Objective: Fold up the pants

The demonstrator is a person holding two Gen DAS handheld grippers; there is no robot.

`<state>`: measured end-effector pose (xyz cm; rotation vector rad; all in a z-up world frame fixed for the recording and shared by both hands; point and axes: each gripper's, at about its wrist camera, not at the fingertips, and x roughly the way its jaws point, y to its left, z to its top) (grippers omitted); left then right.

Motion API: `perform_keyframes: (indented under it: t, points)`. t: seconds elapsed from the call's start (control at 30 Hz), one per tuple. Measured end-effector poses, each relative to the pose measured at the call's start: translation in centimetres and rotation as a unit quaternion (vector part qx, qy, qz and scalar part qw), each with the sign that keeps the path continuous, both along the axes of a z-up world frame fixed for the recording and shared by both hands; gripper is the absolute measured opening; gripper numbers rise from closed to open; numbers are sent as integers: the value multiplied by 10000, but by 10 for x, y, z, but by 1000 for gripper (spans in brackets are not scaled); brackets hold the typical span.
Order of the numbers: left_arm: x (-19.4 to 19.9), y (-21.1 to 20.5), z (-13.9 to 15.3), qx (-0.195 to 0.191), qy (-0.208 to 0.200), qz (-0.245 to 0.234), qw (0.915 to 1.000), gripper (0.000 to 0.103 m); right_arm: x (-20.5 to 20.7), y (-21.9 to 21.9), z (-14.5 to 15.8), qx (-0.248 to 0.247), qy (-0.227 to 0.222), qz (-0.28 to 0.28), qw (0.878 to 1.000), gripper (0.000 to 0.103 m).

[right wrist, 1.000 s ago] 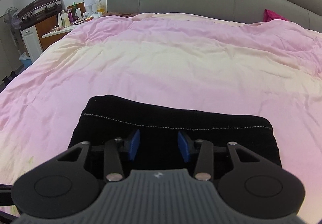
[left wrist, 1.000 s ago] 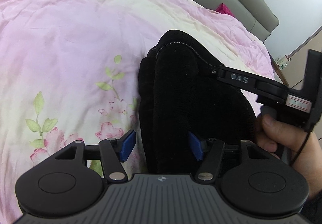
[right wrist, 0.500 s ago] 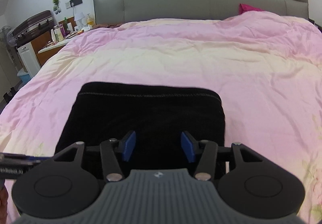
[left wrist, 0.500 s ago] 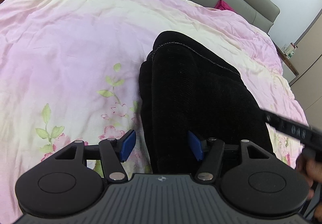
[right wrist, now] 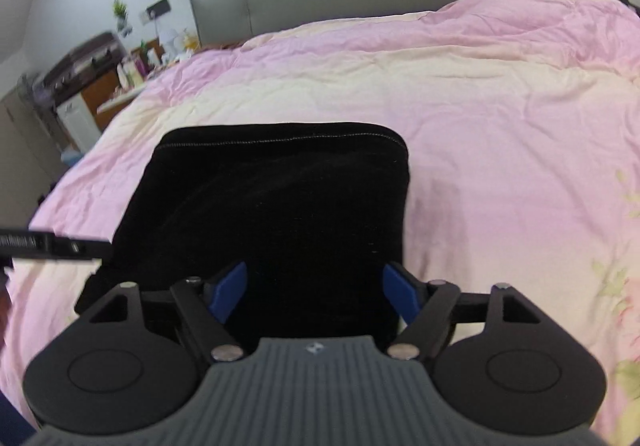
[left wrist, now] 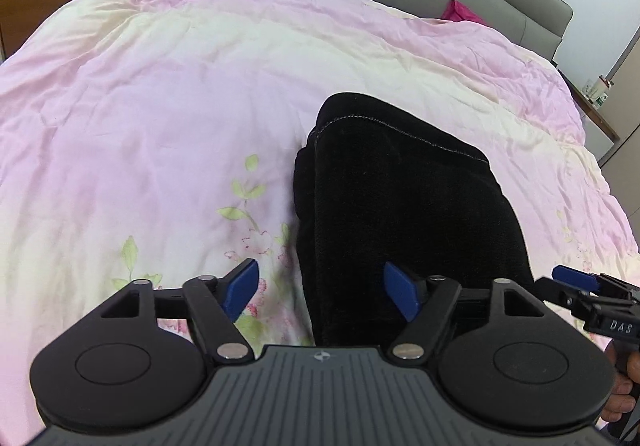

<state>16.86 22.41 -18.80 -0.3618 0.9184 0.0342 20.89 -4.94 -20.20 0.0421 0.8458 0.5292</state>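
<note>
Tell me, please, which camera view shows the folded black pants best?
The right wrist view: the pants lie square-on, stitched far edge and both sides visible. The left wrist view shows the pants from one end, their layered edge visible.

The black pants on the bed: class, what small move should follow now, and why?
Probably lift both claws clear. The black pants lie as a compact folded stack on the pink duvet; the left claw and right claw are opening, pads off the cloth.
</note>
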Motion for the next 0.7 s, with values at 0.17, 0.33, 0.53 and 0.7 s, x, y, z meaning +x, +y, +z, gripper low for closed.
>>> perform_keyframes:
  t: [0.17,0.33,0.53,0.7]
  points:
    - [17,-18,12,60,48,-393,9992,89,5,-22,14,-212,75,135,9997,82]
    - [41,-37,7,469,205,-715,9961,90,19,-39,16,20,290,156,9995,85]
    - [62,-23,-17,15,496,-656,9966,97,39,-40,7,136,468,248,9985,93]
    - [73,2,-51,-1167,852,-531,9881,103,68,-47,-16,786,1348,143,9876,98]
